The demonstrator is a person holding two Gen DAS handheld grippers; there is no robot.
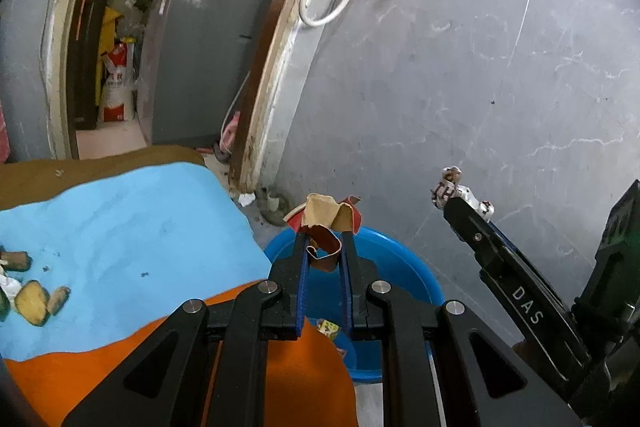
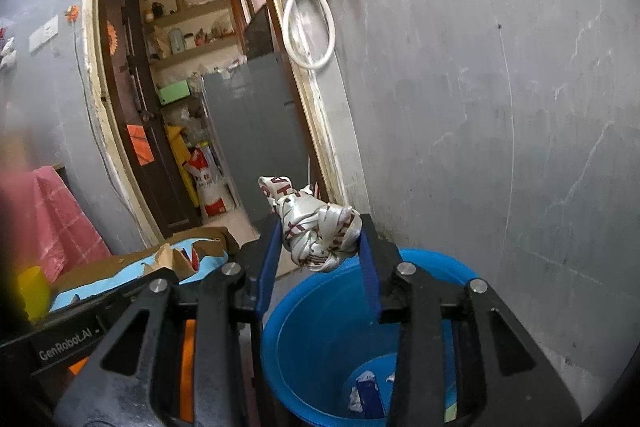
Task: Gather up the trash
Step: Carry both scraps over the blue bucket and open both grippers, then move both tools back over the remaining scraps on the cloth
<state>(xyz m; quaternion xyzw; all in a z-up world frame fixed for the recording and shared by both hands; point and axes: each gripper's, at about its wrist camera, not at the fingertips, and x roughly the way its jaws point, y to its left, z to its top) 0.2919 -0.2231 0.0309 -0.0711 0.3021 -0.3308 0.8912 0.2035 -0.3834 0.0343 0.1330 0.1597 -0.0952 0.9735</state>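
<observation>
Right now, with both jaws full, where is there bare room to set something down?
The blue cloth is bare between the brown scraps at its left and the blue bucket. The orange cloth below is bare too. It is crowded over the bucket, where both loaded grippers meet.

Both our grippers raised and clamped.

Our left gripper reaches toward twelve o'clock in its own view, its blue-padded fingers drawn close and parallel, pinching a scrap near the tips. Our right gripper also points to twelve o'clock in its view, its fingers set wider and angled inward, gripping a wad at the tips. Seen from the left wrist, the right gripper comes in from four o'clock, slanting up toward ten o'clock, just right of the left one.
</observation>
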